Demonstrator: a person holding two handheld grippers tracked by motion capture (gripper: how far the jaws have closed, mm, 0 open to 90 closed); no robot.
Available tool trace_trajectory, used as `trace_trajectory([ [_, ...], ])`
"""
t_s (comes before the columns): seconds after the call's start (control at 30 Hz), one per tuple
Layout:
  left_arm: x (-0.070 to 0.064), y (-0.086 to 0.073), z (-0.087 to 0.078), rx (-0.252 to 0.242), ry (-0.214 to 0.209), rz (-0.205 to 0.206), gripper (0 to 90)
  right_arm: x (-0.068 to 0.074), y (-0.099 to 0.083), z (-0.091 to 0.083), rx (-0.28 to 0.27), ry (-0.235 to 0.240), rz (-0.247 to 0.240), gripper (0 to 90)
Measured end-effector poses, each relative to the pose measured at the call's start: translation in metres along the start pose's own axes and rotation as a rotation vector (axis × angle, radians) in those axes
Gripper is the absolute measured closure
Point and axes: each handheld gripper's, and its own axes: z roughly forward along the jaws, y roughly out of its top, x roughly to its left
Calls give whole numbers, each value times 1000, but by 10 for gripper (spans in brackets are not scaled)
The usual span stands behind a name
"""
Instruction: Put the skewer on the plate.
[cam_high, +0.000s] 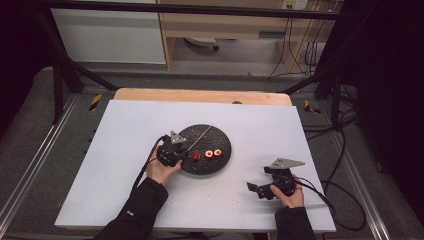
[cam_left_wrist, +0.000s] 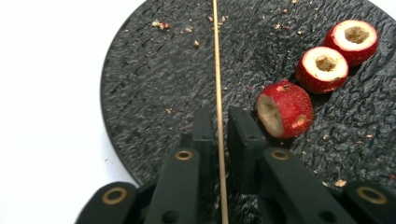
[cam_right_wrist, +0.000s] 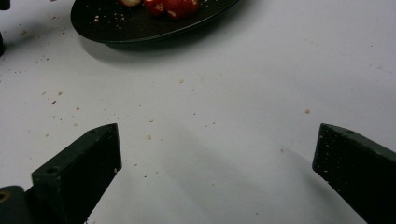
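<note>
A round black plate (cam_high: 216, 138) lies mid-table on the white board. Three cored red fruits rest on its near right part: one on its side (cam_left_wrist: 285, 109) and two upright (cam_left_wrist: 323, 69) (cam_left_wrist: 355, 41). A thin wooden skewer (cam_left_wrist: 216, 70) runs from between the jaws of my left gripper (cam_left_wrist: 220, 133) out across the plate (cam_left_wrist: 154, 93). The left gripper (cam_high: 181, 148) sits at the plate's left rim, shut on the skewer (cam_high: 201, 136). My right gripper (cam_high: 256, 190) rests low at the right front, wide open (cam_right_wrist: 219, 154) with nothing between its jaws, pointing toward the plate (cam_right_wrist: 130, 25).
Crumbs are scattered over the white board (cam_high: 125, 150) and the plate. A wooden table edge (cam_high: 200, 95) shows behind the board. Metal frame rails and cables (cam_high: 345, 165) run along the right side.
</note>
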Motion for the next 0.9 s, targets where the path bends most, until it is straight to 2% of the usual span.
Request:
trace_trajectory([
  [0.17, 2, -2, -14, -19, -9, 28, 670, 0, 0, -1, -3, 2, 2, 20],
  [0.23, 3, -5, -19, -23, -30, 41, 593, 0, 0, -1, -5, 1, 1, 20],
  [0.43, 7, -19, -35, -36, -64, 85, 414, -1, 1, -1, -10, -3, 1, 20],
  [0.5, 8, -24, -39, -31, -63, 106, 345, -1, 1, -1, -10, -4, 0, 20],
  [0.7, 18, -43, -54, -34, -80, 91, 195, -1, 1, 0, -10, -4, 1, 20],
  [0.9, 27, -66, -69, -62, -94, 69, 97, -1, 1, 0, -9, -7, 2, 19],
])
